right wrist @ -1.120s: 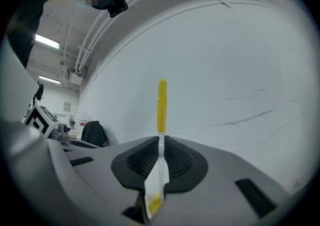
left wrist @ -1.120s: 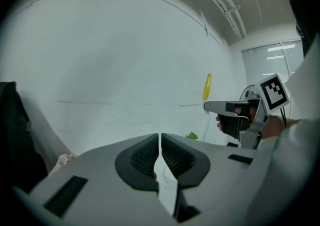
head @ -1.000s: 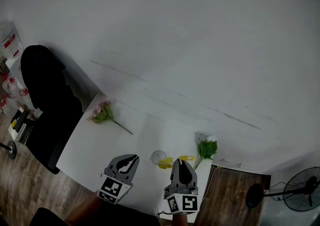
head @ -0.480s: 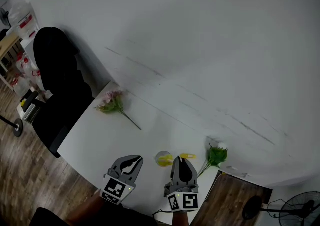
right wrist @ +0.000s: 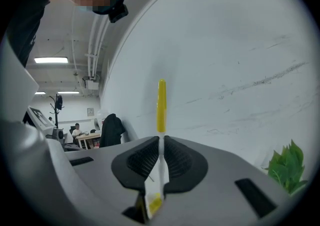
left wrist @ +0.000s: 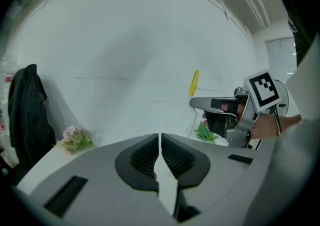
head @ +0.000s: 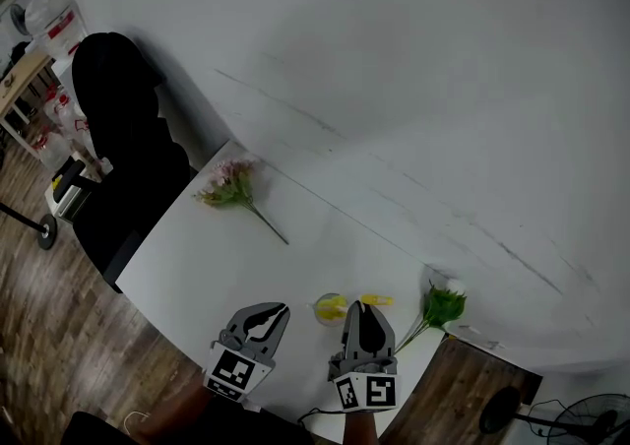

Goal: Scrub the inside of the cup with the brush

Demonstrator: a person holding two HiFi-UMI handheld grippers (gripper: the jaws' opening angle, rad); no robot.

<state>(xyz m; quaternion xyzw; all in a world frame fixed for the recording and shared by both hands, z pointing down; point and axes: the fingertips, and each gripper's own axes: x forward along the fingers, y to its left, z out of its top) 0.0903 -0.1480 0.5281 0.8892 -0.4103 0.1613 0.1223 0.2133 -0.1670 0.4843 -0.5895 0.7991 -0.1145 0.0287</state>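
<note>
Little has changed: the right gripper (head: 361, 310) stays clamped on the brush (right wrist: 161, 105), the left gripper (head: 279, 312) stays closed and empty, and the cup (head: 330, 308) stands near the worktop's (head: 226, 256) front edge.

Bare worktop (head: 197, 256) lies open between the pink flowers (head: 228, 184) at the far corner and the cup (head: 330, 308). A green sprig (head: 443, 307) crowds the right edge near the right claw (head: 360, 310), whose clamped brush (right wrist: 161, 105) juts out. The wall (head: 413, 89) closes the back.

Right gripper (right wrist: 161, 145) clamped on the upright yellow brush (right wrist: 161, 105), white wall (right wrist: 225, 45) behind, green leaves (right wrist: 288, 168) at right.
</note>
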